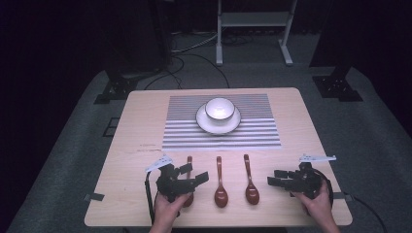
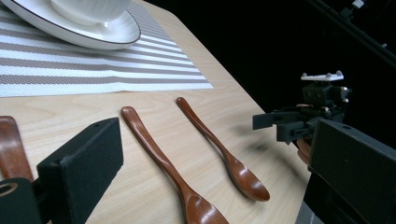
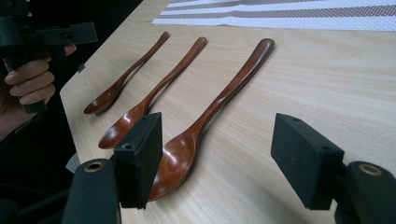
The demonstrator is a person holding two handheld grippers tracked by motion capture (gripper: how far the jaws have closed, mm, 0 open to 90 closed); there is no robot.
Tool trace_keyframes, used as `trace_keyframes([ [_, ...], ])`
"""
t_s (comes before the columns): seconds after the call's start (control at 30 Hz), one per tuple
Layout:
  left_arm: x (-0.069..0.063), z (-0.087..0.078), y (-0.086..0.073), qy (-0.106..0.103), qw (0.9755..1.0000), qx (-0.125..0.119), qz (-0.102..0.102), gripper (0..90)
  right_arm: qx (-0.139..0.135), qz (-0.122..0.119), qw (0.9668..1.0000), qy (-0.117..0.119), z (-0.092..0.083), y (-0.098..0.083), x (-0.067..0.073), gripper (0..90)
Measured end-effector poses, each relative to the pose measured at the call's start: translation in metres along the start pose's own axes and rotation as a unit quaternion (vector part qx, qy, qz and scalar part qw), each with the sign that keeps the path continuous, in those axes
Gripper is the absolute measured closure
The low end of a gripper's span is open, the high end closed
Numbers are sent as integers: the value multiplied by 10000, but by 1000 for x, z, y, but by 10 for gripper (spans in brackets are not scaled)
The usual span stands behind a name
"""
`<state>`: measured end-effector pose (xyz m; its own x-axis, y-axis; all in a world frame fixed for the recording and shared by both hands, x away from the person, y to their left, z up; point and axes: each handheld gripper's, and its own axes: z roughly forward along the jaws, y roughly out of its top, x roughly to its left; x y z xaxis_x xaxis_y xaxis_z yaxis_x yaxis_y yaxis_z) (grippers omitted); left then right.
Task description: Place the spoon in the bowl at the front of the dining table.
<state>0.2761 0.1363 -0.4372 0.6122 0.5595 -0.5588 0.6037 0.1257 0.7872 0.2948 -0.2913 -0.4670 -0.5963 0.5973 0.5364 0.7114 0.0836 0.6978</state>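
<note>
Three brown wooden spoons are laid side by side on the near part of the desk (image 1: 121, 145), handles pointing away toward the striped placemat (image 1: 262, 133). The left spoon (image 1: 188, 167) is partly covered in the high view by the left gripper (image 1: 194, 174), which is held just above it; the middle spoon (image 1: 220, 187) and the right spoon (image 1: 250, 184) lie untouched, apart from each other.

The jaws of the left gripper are seen spread, with nothing pinched between them; in the left gripper view the left spoon's handle (image 2: 11, 149) is found at the far left edge, outside the jaws. The right gripper (image 1: 277, 180) is held just beside the right spoon, its jaws spread wide and empty; in the right gripper view that spoon's bowl (image 3: 180, 156) is seen just past one jaw.

Farther back, a white bowl (image 1: 219, 108) is set on a white plate (image 1: 204, 124) in the middle of the placemat.

By the look of things, the work is judged barely begun: no spoon is lifted, none is placed by the dishes, and all grasping and carrying is left to be done.
</note>
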Motion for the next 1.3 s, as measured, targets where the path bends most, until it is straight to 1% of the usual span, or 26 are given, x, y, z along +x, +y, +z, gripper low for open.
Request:
trace_keyframes([
  [0.13, -2, 2, -2, -62, 10000, 51, 9, 20, 71, -8, 10000, 20, 3, -1, 1, 328],
  [0.3, -7, 5, -4, -169, 9997, 144, 83, 20, 70, -33, 10000, 27, 3, -1, 3, 327],
  [0.47, -10, 7, -7, -286, 9993, 233, 64, 20, 48, -76, 10000, -8, 3, 0, 5, 326],
  [0.5, -12, 9, -8, -361, 9990, 251, 66, 20, 59, -41, 10000, 42, 3, 0, 5, 326],
  [0.53, -12, 9, -8, -361, 9990, 251, 66, 20, 59, -41, 10000, 42, 3, 0, 5, 326],
  [0.57, -13, 10, -9, -427, 9987, 264, 69, 20, 42, -11, 9999, 121, 4, 0, 5, 325],
  [0.63, -16, 16, -11, -531, 9978, 386, 70, 20, 55, -2, 9999, 136, 4, 0, 4, 326],
  [0.67, -16, 16, -11, -531, 9978, 386, 70, 20, 55, -2, 9999, 136, 4, 0, 4, 326],
  [0.7, -18, 19, -14, -613, 9970, 467, 47, 20, 47, 21, 9999, 144, 4, 0, 3, 326],
  [0.73, -18, 19, -14, -613, 9970, 467, 47, 20, 47, 21, 9999, 144, 4, 0, 3, 326],
  [0.77, -19, 20, -15, -649, 9966, 511, 38, 20, 24, 73, 9998, 176, 3, -1, 2, 326],
  [0.8, -20, 21, -16, -682, 9962, 541, 29, 20, 24, 73, 9998, 176, 3, -1, 2, 326],
  [0.83, -23, 23, -17, -756, 9953, 607, 50, 20, -4, 88, 9998, 197, 2, -1, 1, 326],
  [0.87, -23, 23, -17, -756, 9953, 607, 50, 20, -4, 88, 9998, 197, 2, -1, 1, 326],
  [0.9, -25, 25, -19, -817, 9944, 662, 42, 20, -8, 92, 9998, 200, 2, 0, 1, 326],
  [1.03, -27, 29, -22, -950, 9922, 812, -28, 20, 0, 95, 9998, 194, 4, 0, 1, 326],
  [1.13, -28, 32, -25, -1007, 9906, 924, -49, 20, 33, 105, 9998, 191, 5, 0, 2, 326],
  [1.3, -29, 37, -28, -1076, 9877, 1114, -201, 20, 34, 106, 9997, 200, 6, -1, 1, 326],
])
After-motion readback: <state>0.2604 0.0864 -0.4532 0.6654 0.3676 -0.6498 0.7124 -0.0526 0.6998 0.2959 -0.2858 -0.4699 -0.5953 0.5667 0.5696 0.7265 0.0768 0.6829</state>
